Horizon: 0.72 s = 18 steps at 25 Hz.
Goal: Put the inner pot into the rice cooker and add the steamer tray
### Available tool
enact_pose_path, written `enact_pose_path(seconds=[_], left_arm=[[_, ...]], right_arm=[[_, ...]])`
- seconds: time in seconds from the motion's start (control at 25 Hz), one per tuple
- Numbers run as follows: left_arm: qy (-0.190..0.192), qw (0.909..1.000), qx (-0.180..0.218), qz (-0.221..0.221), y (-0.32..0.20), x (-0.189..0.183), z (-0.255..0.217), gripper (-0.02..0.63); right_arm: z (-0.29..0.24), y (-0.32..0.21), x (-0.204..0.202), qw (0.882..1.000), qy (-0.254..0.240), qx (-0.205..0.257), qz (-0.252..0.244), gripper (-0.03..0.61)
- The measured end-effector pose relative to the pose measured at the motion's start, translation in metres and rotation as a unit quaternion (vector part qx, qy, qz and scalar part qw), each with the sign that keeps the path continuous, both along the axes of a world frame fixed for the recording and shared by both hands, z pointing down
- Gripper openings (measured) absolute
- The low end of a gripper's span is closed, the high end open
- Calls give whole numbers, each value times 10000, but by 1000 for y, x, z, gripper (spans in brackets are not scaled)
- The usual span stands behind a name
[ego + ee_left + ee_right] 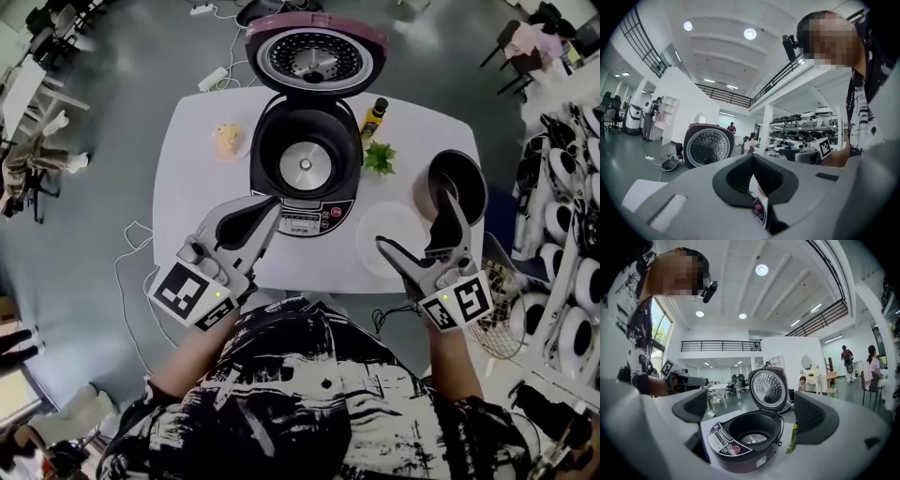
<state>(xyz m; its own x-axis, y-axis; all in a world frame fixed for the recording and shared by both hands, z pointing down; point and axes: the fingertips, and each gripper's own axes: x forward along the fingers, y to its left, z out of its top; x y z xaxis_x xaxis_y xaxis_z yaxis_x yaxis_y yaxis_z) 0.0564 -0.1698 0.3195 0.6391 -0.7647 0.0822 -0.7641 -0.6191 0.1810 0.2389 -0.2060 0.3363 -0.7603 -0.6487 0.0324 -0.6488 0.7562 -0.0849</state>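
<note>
The dark purple rice cooker stands open at the table's middle, its lid raised and its well holding no pot. The dark inner pot sits at the table's right edge. A white round tray lies in front of the pot. My right gripper hangs open over the tray and the pot's near rim, holding nothing. In the right gripper view the cooker shows between the right gripper's spread pads. My left gripper is shut and holds nothing, at the cooker's front left. Its pads meet.
A green sprig and a dark bottle stand right of the cooker. A small plate of food is at its left. Cables lie on the floor behind the white table. Shelves of white helmets stand right.
</note>
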Motion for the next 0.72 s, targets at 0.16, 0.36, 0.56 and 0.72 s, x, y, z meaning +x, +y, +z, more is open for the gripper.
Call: enact_pose_path(seconds=[0.16, 0.36, 0.56, 0.72], left_arm=[[20, 10000, -9, 96, -14, 3, -6, 5], [78, 9997, -96, 224, -26, 2, -3, 5], [52, 9994, -200, 293, -35, -2, 8, 5], [7, 9992, -233, 327, -40, -2, 9, 5]], right_arm=[[6, -24, 28, 9989, 172, -96, 423, 534], [21, -63, 97, 9894, 718, -209, 1245, 534], [60, -106, 190, 9669, 1355, -462, 2114, 534], [103, -136, 255, 9468, 1634, -980, 2596, 534]])
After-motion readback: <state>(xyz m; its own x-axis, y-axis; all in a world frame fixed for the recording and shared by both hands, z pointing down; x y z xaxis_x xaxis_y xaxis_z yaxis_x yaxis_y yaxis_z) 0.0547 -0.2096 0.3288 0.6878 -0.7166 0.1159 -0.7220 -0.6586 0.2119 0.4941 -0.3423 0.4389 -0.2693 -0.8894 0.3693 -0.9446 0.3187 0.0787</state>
